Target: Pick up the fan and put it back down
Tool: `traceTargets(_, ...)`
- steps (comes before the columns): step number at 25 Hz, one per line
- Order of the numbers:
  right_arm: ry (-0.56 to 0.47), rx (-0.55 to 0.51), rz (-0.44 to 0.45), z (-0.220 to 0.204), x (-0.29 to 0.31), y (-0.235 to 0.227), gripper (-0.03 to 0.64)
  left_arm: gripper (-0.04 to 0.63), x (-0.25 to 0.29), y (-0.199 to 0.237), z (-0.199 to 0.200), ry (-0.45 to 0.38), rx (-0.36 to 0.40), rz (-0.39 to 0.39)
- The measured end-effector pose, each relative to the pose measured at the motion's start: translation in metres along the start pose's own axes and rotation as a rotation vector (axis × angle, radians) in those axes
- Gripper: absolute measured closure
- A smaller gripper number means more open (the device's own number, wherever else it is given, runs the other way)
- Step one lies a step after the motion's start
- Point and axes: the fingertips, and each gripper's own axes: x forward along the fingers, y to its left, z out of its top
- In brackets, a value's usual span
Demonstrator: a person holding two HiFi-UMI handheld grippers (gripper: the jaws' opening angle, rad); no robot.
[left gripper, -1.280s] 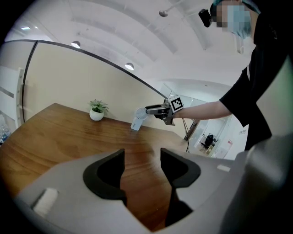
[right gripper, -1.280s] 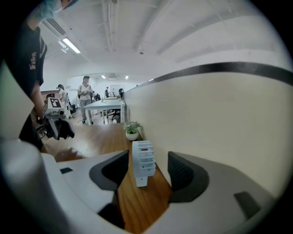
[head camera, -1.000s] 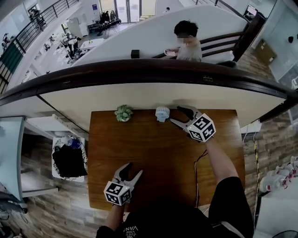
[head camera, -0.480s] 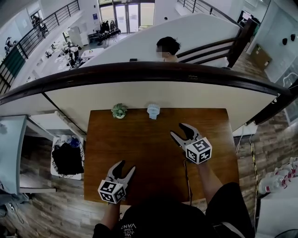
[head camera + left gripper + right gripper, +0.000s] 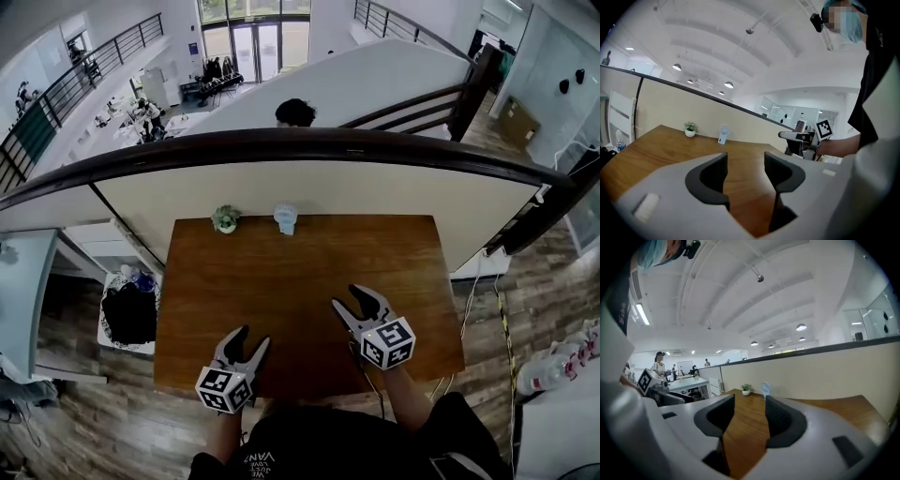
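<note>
Fan (image 5: 285, 217): upright at worktop (image 5: 309, 272) far edge, 12 o'clock, well apart from both grippers. Left gripper (image 5: 252, 337): fingers spread. Right gripper (image 5: 349, 298): fingers spread, just narrowed slightly, only worktop between.

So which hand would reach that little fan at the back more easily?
Probably the right. The right gripper sits further up the table, nearer the fan; its fingers, though just closing slightly, stand open and empty. The left gripper, also open, hangs at the near edge.
</note>
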Motion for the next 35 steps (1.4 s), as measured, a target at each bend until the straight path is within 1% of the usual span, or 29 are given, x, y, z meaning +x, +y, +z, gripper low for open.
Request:
traceTargets(3,-0.006,0.022,0.009,-0.007,-0.028,0.006,0.411,0.364,-0.008,-0.021,-0.011,0.002,0.001,0.007)
traceTargets(8,-0.019,0.067,-0.007,-0.02,-0.075,0.01,0.42,0.364,-0.021,-0.053,-0.022,-0.009,0.004,0.01)
traceTargets(16,0.01,0.096,-0.011,-0.043,-0.133,0.018,0.443,0.364,-0.038,-0.092,-0.037,-0.023,0.019,0.021)
traceTargets(21,0.024,0.116,-0.004,-0.053,-0.156,0.025,0.479,0.364,-0.043,-0.115,-0.047,-0.022,0.024,0.016)
traceTargets(25,0.04,0.109,0.005,-0.063,-0.168,0.033,0.53,0.368,-0.05,-0.126,-0.055,-0.012,0.043,0.025)
traceTargets(26,0.044,0.105,0.01,-0.065,-0.17,0.036,0.546,0.373,-0.052,-0.128,-0.056,-0.011,0.046,0.026)
traceTargets(27,0.046,0.101,0.016,-0.066,-0.172,0.038,0.549,0.386,-0.053,-0.13,-0.058,-0.01,0.049,0.027)
traceTargets(30,0.053,0.093,0.024,-0.068,-0.176,0.042,0.563,0.457,-0.058,-0.134,-0.062,-0.009,0.061,0.031)
traceTargets(35,0.06,0.096,0.043,-0.073,-0.18,0.053,0.58,0.527,-0.065,-0.14,-0.07,-0.005,0.079,0.024)
